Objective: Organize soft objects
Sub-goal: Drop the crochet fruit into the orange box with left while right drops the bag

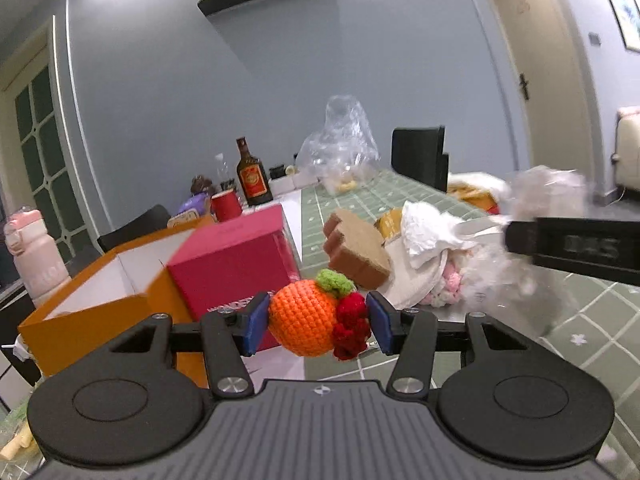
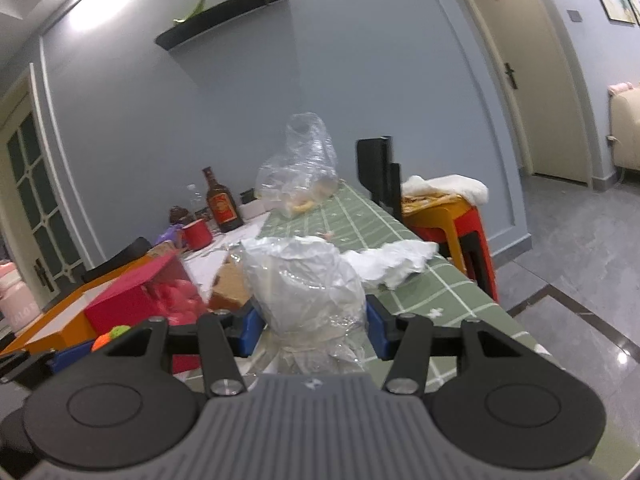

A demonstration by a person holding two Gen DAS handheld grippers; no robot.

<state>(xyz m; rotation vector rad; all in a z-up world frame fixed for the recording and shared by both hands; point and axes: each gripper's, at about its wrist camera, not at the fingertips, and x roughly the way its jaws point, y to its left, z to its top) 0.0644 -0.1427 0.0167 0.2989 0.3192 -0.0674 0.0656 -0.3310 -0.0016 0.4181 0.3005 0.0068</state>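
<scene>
- Left gripper (image 1: 318,322) pinches a crocheted orange (image 1: 302,322) between its blue pads (image 1: 256,322); the toy's green knit top points up and a red knit cluster (image 1: 352,330) sits against the right-hand pad. Toy hangs clear of the table (image 1: 520,320), carried in the air.
- Right gripper (image 2: 314,330) clamps a crumpled clear plastic bag (image 2: 304,284); pads press its sides, and the bag's bunched top stands upright above the jaws. What is inside cannot be told.
- Open orange box (image 1: 80,300) lies ahead and to the left of the left gripper, with a magenta box (image 1: 236,260) standing at its near corner, directly behind the toy.
- Key relation: the orange box's white interior sits left of the held toy, so the left hand is the nearer one to it; the right gripper shows at the far right edge of the left wrist view, well apart from the box.
- Judgement: if the box is the target, the move is leftward across its rim, keeping clear of the magenta box.
- Brown sponge-like block (image 1: 358,254) and white crumpled paper (image 1: 428,232) remain on the green checked cloth, between the two grippers.
- Risk: the red cluster is only lightly caught and may slip.
</scene>
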